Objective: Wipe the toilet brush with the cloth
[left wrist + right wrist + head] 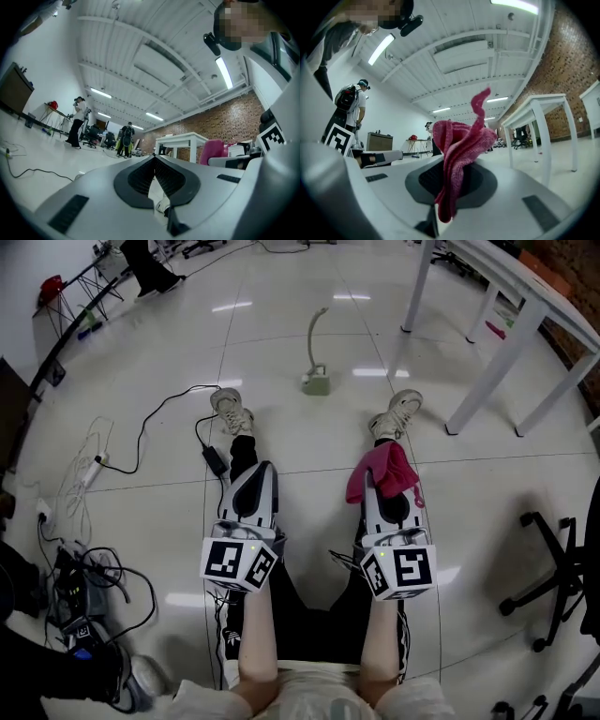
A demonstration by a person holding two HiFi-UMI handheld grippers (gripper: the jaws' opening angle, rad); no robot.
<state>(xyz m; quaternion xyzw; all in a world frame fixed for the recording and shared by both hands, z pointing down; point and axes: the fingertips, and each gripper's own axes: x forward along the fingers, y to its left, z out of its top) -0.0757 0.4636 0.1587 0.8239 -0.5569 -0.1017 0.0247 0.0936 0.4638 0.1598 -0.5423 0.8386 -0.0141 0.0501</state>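
Position: seated on the floor (281,296), legs stretched forward, one gripper laid along each leg, marker cubes nearest the body.

Left gripper (255,468): jaws fully together, pads meeting at the tips, nothing between them.

Right gripper (388,497): jaws clamped on the cloth (382,471). Pink, bunched, standing up from the pads and spilling over the tip; one tail hanging below the jaws in the right gripper view. Near the right shoe (397,414) in the head view.

Toilet brush (316,381): standing in its holder on the floor, beyond the feet and between the left shoe (231,411) and the right one. Well apart from both grippers and from the cloth. Pale curved handle rising from the holder.

Left of the legs: black cable (159,418) and power strip (94,470) on the floor.

Right edge: base of a black chair (553,577).

Farthest, upper right: white tabletop (525,287) on white legs.
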